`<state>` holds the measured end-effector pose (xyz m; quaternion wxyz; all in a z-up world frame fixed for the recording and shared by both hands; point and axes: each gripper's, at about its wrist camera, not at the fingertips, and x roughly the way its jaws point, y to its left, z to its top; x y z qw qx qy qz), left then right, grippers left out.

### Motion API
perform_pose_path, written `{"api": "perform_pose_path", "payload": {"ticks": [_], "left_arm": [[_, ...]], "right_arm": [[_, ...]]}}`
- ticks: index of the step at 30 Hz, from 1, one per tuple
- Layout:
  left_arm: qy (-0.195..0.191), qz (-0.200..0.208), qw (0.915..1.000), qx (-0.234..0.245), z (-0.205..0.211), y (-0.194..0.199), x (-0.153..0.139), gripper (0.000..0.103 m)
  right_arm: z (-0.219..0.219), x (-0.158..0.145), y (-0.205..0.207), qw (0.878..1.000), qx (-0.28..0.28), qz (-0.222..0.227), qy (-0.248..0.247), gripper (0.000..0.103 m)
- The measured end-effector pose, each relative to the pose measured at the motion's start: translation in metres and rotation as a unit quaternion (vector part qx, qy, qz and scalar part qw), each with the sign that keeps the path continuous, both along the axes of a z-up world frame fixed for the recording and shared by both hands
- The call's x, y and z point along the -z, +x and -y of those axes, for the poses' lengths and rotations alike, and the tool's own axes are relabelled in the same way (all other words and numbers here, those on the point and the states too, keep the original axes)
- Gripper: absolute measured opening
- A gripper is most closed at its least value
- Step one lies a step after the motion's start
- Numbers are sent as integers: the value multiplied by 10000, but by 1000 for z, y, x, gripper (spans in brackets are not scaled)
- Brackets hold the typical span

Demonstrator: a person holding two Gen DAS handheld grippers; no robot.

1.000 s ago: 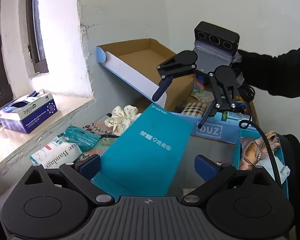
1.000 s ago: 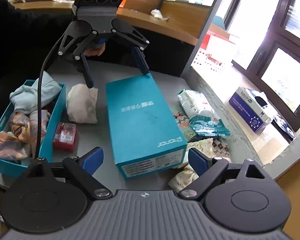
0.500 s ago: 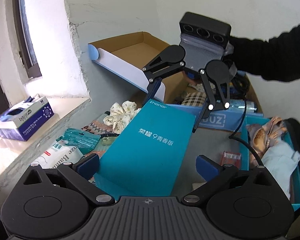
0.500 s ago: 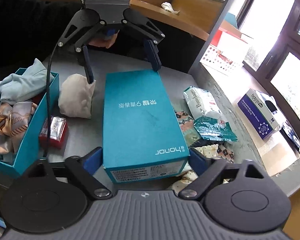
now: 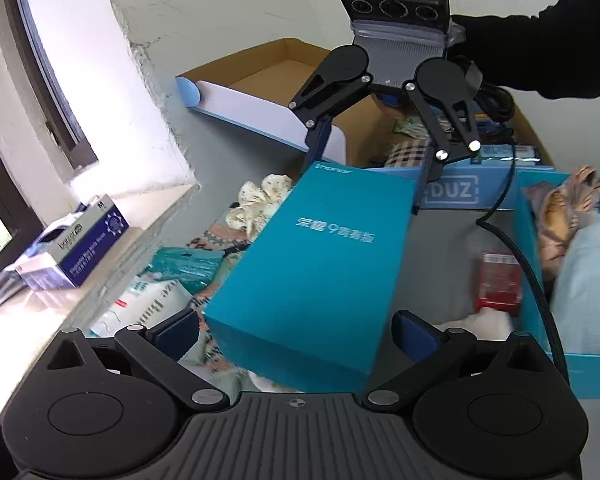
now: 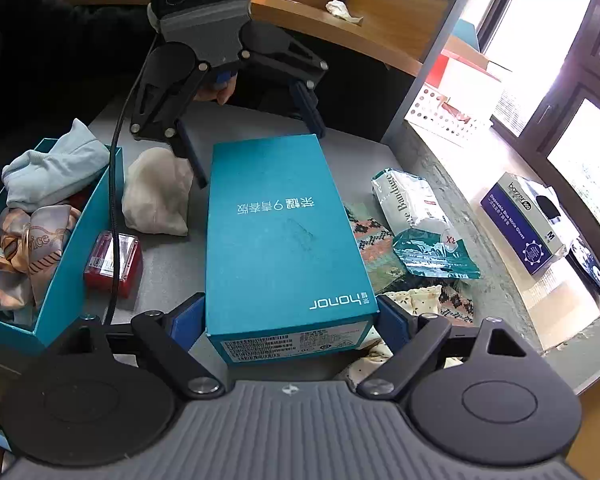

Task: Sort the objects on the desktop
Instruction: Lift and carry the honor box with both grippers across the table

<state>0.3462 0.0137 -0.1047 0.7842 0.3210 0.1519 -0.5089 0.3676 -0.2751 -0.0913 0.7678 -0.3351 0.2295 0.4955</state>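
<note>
Grey bench by the window carries clutter. Teal phone box, the landmark, lies lengthwise between both claws so each takes one end. Right claw clasps its near end; left claw straddles the opposite end, pads apparently short of contact. Beside it sits a cloth-filled teal tray.

Teal phone box, white lettering. Teal bin at 9 o'clock holds pale blue cloth and peach patterned scarf. Red pack, cream bundle. Navy glove box at 3 o'clock. Grey surface. Claw pads blue.
</note>
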Motion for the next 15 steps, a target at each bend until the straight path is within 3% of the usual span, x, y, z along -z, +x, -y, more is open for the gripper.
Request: {"api": "perform_pose_path", "payload": {"ticks": [2, 10, 15], "left_arm": [[-47, -64, 9999, 67, 0, 3, 1, 97], [-364, -149, 9992, 122, -6, 1, 2, 96], [-446, -475, 9977, 164, 0, 2, -16, 96]], "right_arm": [[2, 0, 2, 10000, -2, -52, 33, 91], [6, 0, 6, 9997, 15, -186, 136, 91], [13, -17, 1, 9994, 59, -310, 136, 91]]}}
